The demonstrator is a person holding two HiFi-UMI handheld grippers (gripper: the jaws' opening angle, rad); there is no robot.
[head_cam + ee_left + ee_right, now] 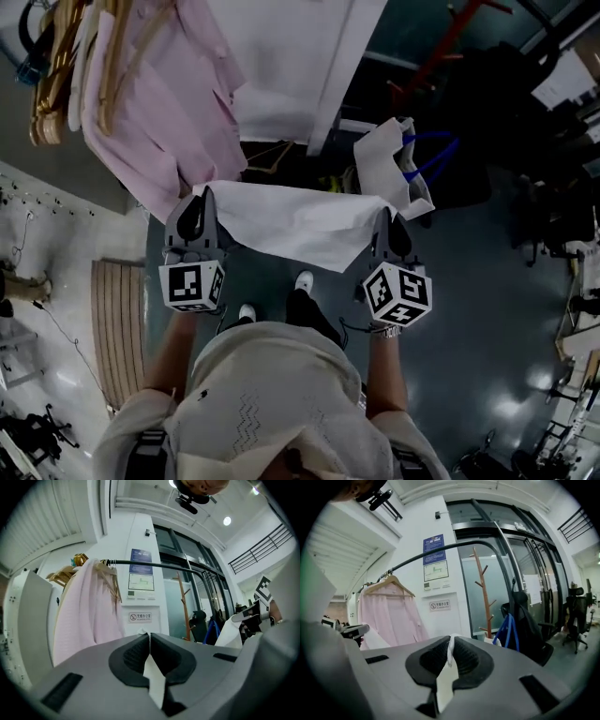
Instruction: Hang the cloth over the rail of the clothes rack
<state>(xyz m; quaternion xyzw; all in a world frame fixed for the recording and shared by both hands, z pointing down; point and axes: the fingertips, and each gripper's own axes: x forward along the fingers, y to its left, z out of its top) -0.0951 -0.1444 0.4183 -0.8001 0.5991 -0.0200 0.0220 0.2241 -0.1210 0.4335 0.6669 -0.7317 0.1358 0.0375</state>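
Left gripper [195,217] and right gripper [392,228] are each clamping shut on a top corner of the white cloth [291,225].

You are holding the cloth stretched between the two grippers across the middle of the head view, its lower edge sagging above your shoes. In each gripper view a thin strip of cloth is running between the closed black pads and hanging out toward the camera. The black rail [154,565] of the clothes rack is crossing the upper middle of the left gripper view, beyond the cloth and apart from it. A pink shirt [159,112] is hanging from that rail at the upper left of the head view, beside wooden hangers [56,66].
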